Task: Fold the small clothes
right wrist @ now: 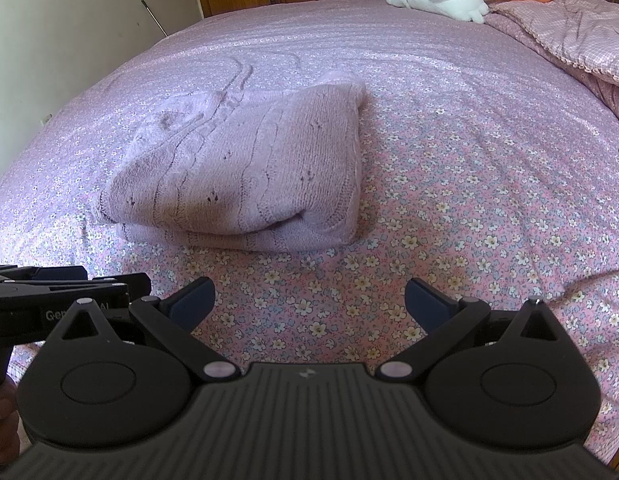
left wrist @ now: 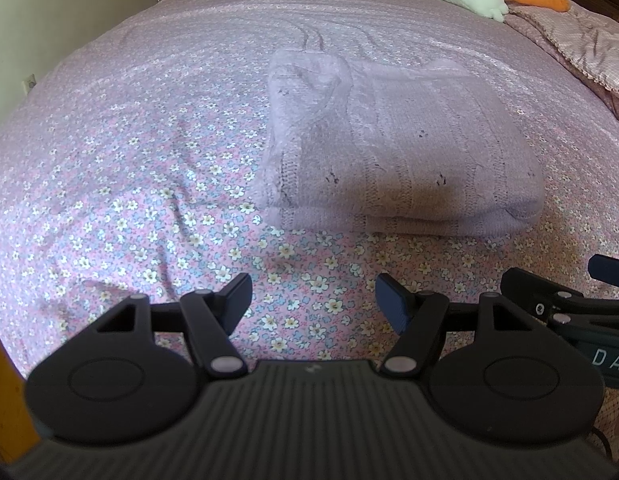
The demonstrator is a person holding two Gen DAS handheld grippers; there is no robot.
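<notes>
A folded lilac knit sweater [right wrist: 245,172] lies on the floral bedsheet [right wrist: 449,208] ahead of my right gripper [right wrist: 309,304], jaws apart, empty.

Left tool [left wrist: 313,298]: matte black body, ribbed centre housing, 2 round discs w/ circular recess, triangular cutouts, silver pivot pins, dark blue pads [left wrist: 391,304] on fingers. Right tool [right wrist: 309,300]: same build, blue pads [right wrist: 425,304]. White lettering on tool sides, partly legible. Cable at lower right of left wrist view.
</notes>
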